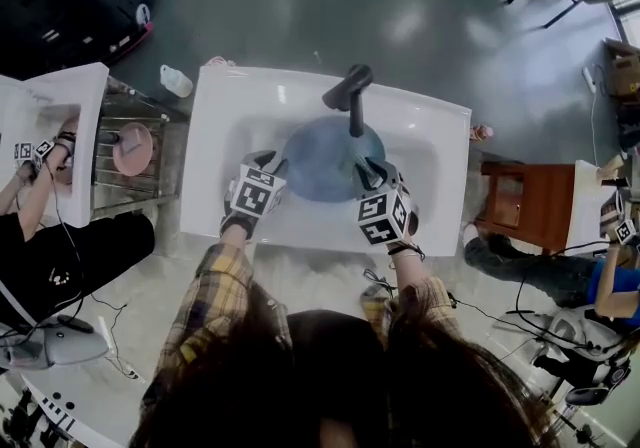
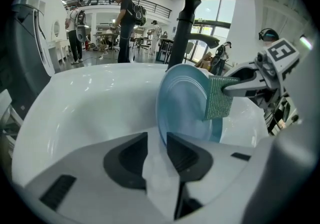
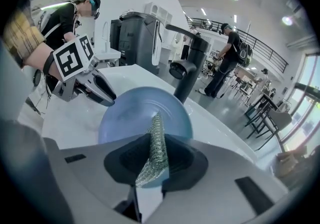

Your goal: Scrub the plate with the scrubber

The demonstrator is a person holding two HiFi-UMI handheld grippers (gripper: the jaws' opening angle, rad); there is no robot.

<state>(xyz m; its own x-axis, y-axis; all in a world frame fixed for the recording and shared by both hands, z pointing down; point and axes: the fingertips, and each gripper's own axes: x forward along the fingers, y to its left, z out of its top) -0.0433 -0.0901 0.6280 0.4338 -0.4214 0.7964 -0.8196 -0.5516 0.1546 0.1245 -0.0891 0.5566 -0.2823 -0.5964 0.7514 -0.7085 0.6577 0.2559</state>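
Round blue plate [image 1: 322,164] sits tilted up in the smooth white sink [image 1: 425,131], just before the black faucet [image 1: 350,96], with bare basin on both sides. Left gripper [image 2: 160,150]: 2 jaws spread, the plate's thin rim between them, unpinched. Right gripper [image 3: 150,160]: jaws pinch the flat green mesh scrubber [image 3: 156,140], laid against the plate's right edge.

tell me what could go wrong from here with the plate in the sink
1. The left gripper has its jaws apart around the rim of the plate, not pinching it. The plate is tilted up in the sink, so it may slip or fall flat.
2. The right gripper is shut on the scrubber, which is at the plate's face. A firm stroke could shove the unclamped plate toward the faucet.
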